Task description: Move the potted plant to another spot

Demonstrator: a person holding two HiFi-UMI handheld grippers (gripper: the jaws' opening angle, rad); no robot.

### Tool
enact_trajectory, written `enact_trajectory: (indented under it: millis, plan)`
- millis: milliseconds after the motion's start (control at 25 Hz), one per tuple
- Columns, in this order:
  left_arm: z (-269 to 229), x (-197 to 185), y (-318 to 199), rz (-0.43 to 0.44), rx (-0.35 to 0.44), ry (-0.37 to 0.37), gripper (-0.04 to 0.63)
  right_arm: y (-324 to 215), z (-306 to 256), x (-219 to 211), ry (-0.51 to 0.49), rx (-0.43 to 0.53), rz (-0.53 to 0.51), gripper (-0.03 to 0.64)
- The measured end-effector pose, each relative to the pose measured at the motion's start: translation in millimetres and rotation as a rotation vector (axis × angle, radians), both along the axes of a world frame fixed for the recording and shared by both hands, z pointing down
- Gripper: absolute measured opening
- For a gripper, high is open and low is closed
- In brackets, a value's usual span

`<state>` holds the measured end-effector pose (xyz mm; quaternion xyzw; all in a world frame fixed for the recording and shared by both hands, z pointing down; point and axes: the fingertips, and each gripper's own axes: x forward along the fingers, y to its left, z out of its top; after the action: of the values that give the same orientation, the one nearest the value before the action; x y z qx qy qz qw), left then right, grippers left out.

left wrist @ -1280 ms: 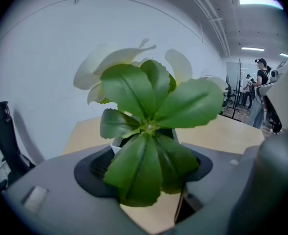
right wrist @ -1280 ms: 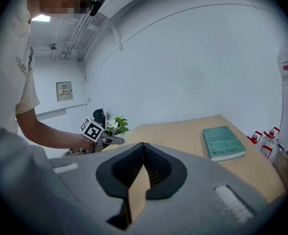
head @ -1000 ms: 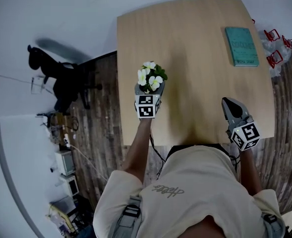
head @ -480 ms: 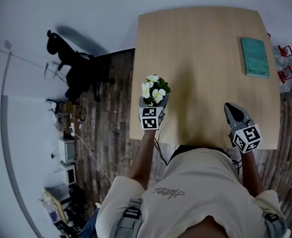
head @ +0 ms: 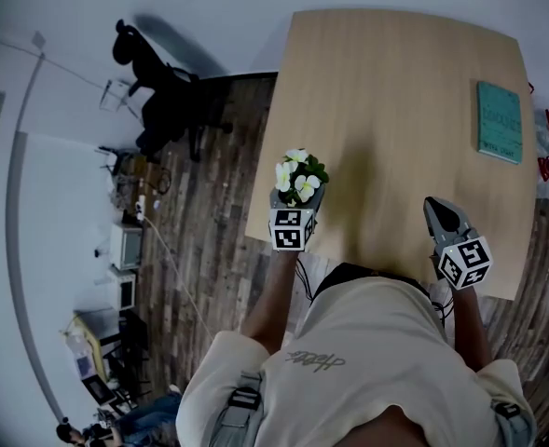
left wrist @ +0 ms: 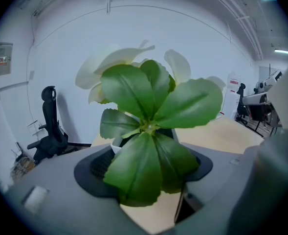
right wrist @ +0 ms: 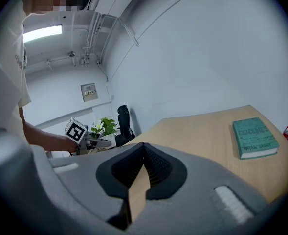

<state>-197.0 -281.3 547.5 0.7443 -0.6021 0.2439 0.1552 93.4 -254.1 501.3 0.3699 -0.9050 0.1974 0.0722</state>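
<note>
White blooms and broad green leaves top the potted plant (head: pixel 298 177), its pale pot clamped between the part-open jaws of the left gripper (head: pixel 295 203) at the counter's (head: pixel 395 91) near-left edge, probably gripped low to spare the foliage. Right gripper (head: pixel 435 208) hangs empty with jaws closed at the near-right edge, likely kept out of the way.

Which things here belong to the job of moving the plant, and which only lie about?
For the job: potted plant, left gripper shut on it, table.
Just lying about: teal book, black office chair, empty right gripper.
</note>
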Motion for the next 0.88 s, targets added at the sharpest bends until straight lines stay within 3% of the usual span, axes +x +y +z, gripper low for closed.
enact_trajectory:
  millis: [200, 440, 880]
  plan:
    - [-3, 5, 21, -0.053, 0.006, 0.019, 0.362, 2, 6, -8, -0.008, -0.001, -0.061, 0.003]
    - [4, 6, 49, -0.083, -0.025, 0.014, 0.363, 17, 24, -27, 0.073, 0.023, -0.177, 0.003]
    - [35, 4, 64, -0.096, -0.044, 0.048, 0.364, 20, 24, -25, 0.106, 0.003, -0.165, 0.003]
